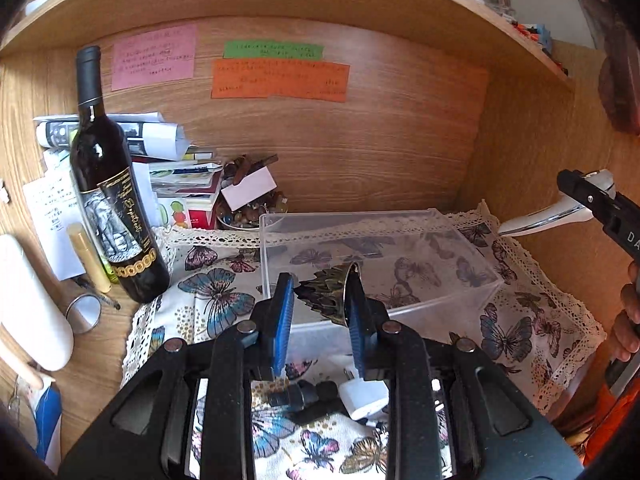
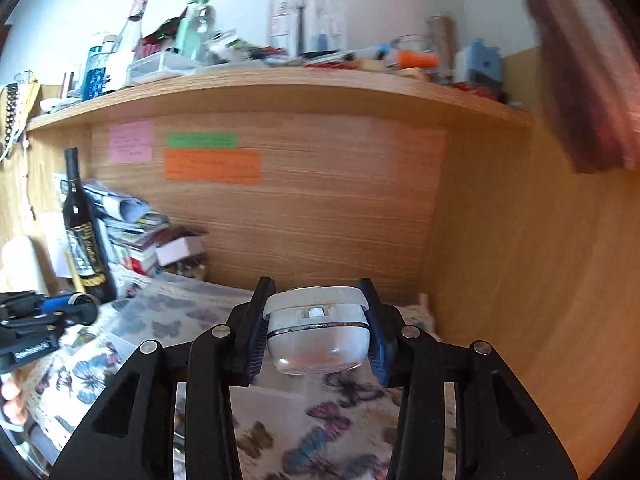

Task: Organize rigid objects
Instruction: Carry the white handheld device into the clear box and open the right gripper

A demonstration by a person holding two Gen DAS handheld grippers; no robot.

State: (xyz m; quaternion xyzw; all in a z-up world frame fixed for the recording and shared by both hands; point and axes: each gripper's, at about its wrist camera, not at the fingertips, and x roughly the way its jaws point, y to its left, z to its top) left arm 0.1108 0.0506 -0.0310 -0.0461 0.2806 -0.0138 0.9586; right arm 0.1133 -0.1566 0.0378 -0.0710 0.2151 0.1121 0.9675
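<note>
A dark, leaf-patterned metal piece is gripped between the blue pads of the left tongs, held above a clear plastic box on the butterfly cloth covering the bench. A white mouse-like device is clamped in the right tongs. A wine bottle stands at the left.

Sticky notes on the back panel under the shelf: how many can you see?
3. A pink note sits at the left, a green strip to its right, and an orange note directly below the green one. The paper stack at the left could hide more.
</note>
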